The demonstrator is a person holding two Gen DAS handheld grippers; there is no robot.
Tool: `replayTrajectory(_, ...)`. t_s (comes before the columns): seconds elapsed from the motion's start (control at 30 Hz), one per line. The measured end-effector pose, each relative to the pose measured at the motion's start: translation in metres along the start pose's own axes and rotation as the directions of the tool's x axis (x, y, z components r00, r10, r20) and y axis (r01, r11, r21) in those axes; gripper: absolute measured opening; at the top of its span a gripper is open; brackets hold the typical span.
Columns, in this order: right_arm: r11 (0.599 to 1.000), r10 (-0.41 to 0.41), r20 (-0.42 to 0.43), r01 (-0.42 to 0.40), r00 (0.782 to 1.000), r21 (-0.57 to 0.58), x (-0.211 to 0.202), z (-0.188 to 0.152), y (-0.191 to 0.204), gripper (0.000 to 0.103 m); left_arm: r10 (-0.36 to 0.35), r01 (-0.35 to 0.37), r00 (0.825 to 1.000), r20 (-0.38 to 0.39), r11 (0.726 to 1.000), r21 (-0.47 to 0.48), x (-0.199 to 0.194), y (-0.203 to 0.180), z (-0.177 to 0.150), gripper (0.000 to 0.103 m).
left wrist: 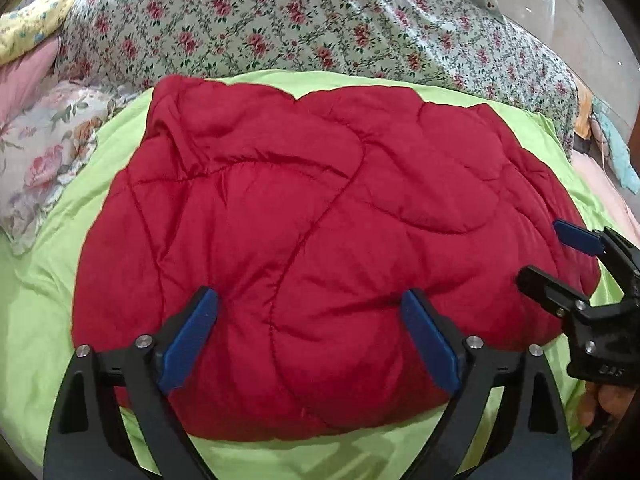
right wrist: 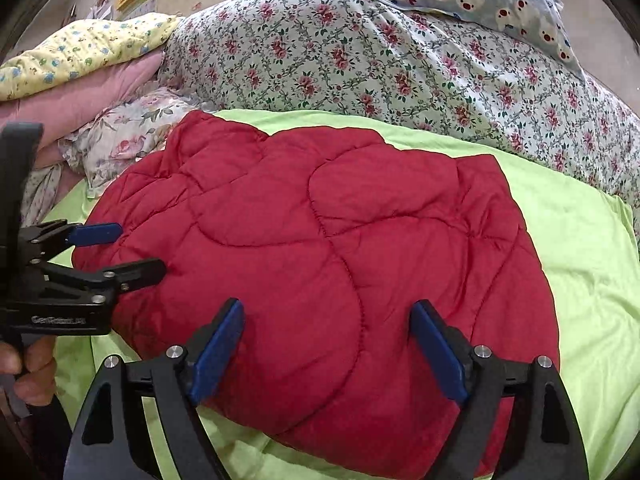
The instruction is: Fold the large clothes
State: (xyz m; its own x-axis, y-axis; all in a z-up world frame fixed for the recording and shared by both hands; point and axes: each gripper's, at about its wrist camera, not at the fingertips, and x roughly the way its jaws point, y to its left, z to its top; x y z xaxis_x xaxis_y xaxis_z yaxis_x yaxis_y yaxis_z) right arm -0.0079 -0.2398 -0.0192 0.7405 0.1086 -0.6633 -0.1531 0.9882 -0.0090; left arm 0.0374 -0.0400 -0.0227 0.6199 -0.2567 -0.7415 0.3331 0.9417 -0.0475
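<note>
A red quilted padded garment (left wrist: 312,232) lies folded into a thick bundle on a lime-green sheet (left wrist: 36,304); it also shows in the right wrist view (right wrist: 332,264). My left gripper (left wrist: 310,304) is open and empty, its blue pads just above the bundle's near edge. It also shows at the left of the right wrist view (right wrist: 140,250). My right gripper (right wrist: 328,316) is open and empty over the near right part of the bundle. In the left wrist view it (left wrist: 540,254) is at the bundle's right edge.
A big floral duvet (left wrist: 304,20) is heaped behind the garment. Pillows lie at the left: floral (left wrist: 44,156), pink (right wrist: 80,100) and yellow (right wrist: 80,52). A bear-print pillow (right wrist: 480,4) sits on the duvet. The green sheet (right wrist: 588,240) extends to the right.
</note>
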Motion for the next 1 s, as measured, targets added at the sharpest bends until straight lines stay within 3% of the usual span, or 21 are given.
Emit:
replayTrajectory(0.23,0.999,-0.027,-0.054,0.028,0.998,0.016,0.016,0.001,-0.007,0.088,0.003,-0.003,1.0,0.006,1.0,-0.012,0.003,0.002,0.002,0.097)
replayTrajectory(0.4,0.994,-0.047,-0.108,0.058,0.993,0.095,0.037,0.011,-0.034,0.088,0.021,-0.021,1.0,-0.002,1.0,0.004,0.005,0.004,0.013,0.097)
replayTrajectory(0.53,0.99,-0.054,-0.132,0.071,0.99,0.121,0.051,0.019,-0.048,0.088,0.03,-0.031,0.999,-0.019,0.999,-0.045,0.023,0.021,0.03,0.098)
replayTrajectory(0.77,0.979,-0.037,-0.154,0.067,0.987,0.191,0.07,0.035,-0.075,0.09,0.075,-0.078,0.996,-0.055,0.995,-0.055,0.057,0.031,0.053,0.102)
replayTrajectory(1.0,0.963,-0.027,-0.139,0.063,0.99,0.263,0.071,0.033,-0.087,0.09,0.066,-0.07,0.997,-0.046,0.993,-0.093,0.061,0.037,0.052,0.103)
